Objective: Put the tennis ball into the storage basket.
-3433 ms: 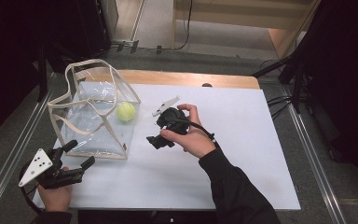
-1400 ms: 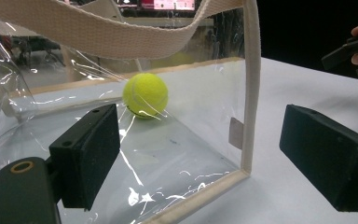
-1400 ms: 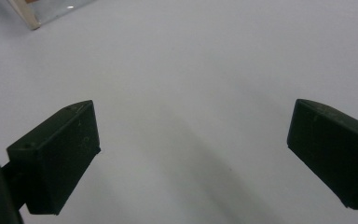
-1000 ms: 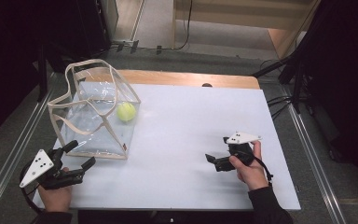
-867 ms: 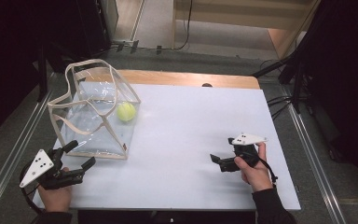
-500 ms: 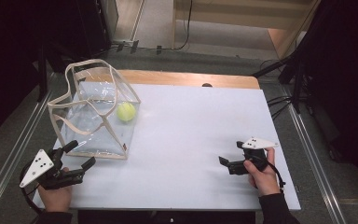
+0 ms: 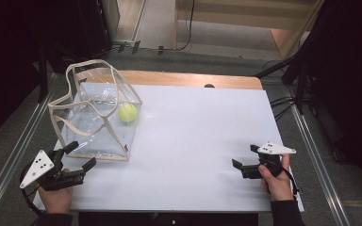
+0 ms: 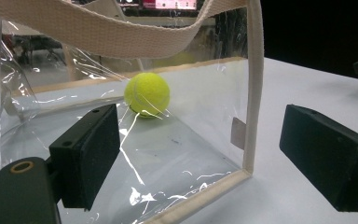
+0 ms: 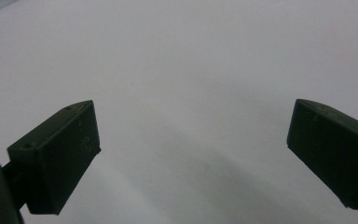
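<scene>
2 tongs: both empty, jaws spread wide, 1 at each near corner of the desk (image 7: 198, 141).
Change: the right tongs (image 7: 246, 164) have pulled back from beside the bag to the near right edge, well apart from it; the left tongs (image 7: 81, 159) have stayed put at the bag's near corner.
Meaning: the ball looks delivered, so I'd judge the placing done and the hand retreating.
Ball: 1 tennis ball (image 7: 127, 112), fuzzy yellow-green, round, resting on the floor of the bag against its right wall.
Bag: clear bag (image 7: 92, 125), glossy crinkled plastic, boxy, edged and strapped with cream woven webbing, mouth open upward.
Desk: smooth matte white top, wooden strip at the far edge.
</scene>
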A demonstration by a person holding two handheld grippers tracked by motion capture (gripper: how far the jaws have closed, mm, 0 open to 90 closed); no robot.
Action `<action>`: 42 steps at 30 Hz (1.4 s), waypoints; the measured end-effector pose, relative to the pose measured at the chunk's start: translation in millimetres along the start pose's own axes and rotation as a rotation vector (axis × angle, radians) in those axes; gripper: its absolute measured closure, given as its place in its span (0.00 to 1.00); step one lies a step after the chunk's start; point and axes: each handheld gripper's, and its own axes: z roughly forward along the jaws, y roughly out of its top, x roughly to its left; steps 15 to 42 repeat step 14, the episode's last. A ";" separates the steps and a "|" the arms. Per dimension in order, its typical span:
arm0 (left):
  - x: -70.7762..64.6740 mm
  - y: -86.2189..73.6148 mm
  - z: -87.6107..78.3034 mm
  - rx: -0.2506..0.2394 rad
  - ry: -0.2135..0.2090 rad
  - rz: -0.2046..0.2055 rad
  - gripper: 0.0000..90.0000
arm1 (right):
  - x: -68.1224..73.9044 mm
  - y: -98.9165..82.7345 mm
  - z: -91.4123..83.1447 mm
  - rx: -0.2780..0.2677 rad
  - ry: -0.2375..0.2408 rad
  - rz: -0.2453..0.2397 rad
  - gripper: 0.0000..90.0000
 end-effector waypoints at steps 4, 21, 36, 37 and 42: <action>-0.2 0.0 0.4 0.000 0.002 0.000 0.14 | -5.8 -3.1 -5.3 -0.007 -0.014 0.011 0.01; -0.4 0.2 1.6 0.010 0.006 0.005 0.14 | -13.9 -12.2 -4.4 0.018 -0.016 0.032 0.01; -0.4 0.2 1.6 0.010 0.006 0.005 0.14 | -13.9 -12.2 -4.4 0.018 -0.016 0.032 0.01; -0.4 0.2 1.6 0.010 0.006 0.005 0.14 | -13.9 -12.2 -4.4 0.018 -0.016 0.032 0.01; -0.4 0.2 1.6 0.010 0.006 0.005 0.14 | -13.9 -12.2 -4.4 0.018 -0.016 0.032 0.01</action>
